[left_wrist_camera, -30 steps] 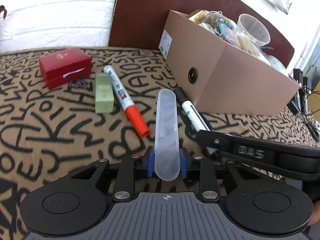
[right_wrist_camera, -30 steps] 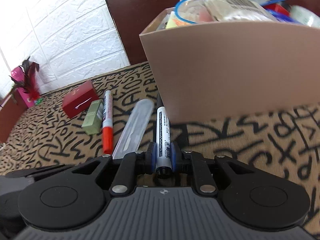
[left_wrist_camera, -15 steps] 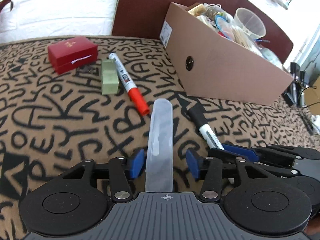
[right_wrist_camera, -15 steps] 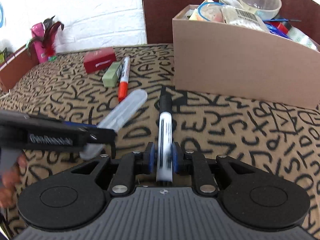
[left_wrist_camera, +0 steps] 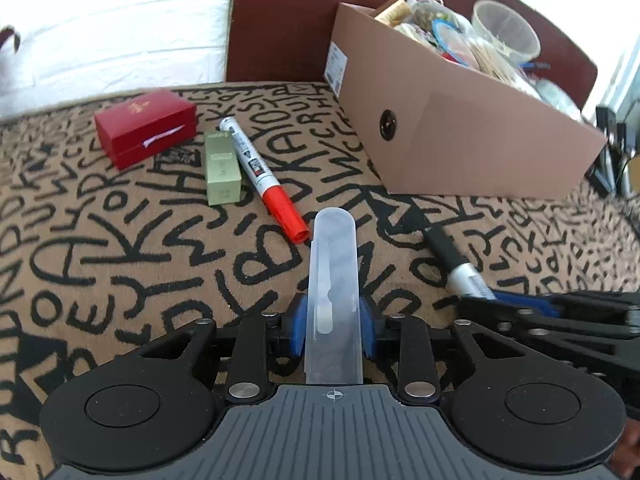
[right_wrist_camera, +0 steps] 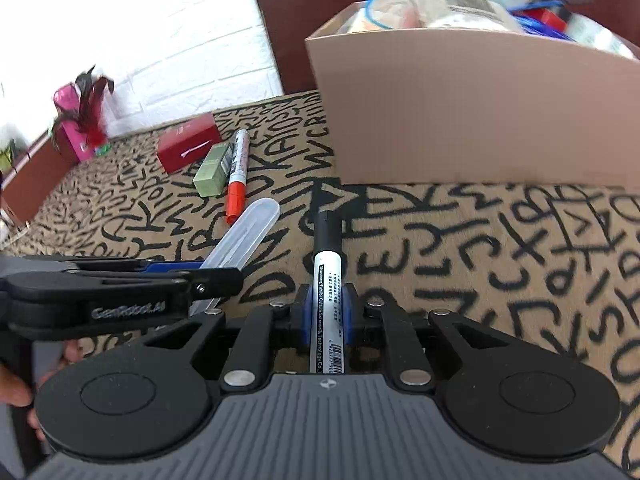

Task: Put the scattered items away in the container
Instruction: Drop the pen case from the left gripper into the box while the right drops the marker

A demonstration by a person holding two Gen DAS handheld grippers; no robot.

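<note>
In front of the cardboard box (left_wrist_camera: 460,136), on a tan cloth (left_wrist_camera: 120,248) printed with black letters, both hand-held grippers are loaded. The left gripper (left_wrist_camera: 333,330) has its blue pads pressed against the sides of a translucent plastic case (left_wrist_camera: 334,276), whose rounded end points toward the box. The right gripper (right_wrist_camera: 326,314) is clamped on a black-capped whiteboard marker (right_wrist_camera: 327,280), cap end toward the box and barcode end back between the pads. In the right wrist view the left gripper (right_wrist_camera: 176,270) sits to the left of the marker, carrying the plastic case (right_wrist_camera: 248,236) at a slant. In the left wrist view the right gripper (left_wrist_camera: 524,304) appears at the right edge with the marker (left_wrist_camera: 454,258) protruding from it.

Left of the box, items lie on the cloth: a red-capped marker (left_wrist_camera: 262,178), just beside it and touching along its length a pale green carton (left_wrist_camera: 221,168), and farther left a red gift box (left_wrist_camera: 146,126), close to the carton's far end.

The box stands against a dark brown board (left_wrist_camera: 280,24) and is heaped with small goods, including a clear plastic cup (left_wrist_camera: 506,32) at its far end. Far left of the box, by the white brick wall (right_wrist_camera: 180,32), is a pink container with feathers (right_wrist_camera: 82,120).
</note>
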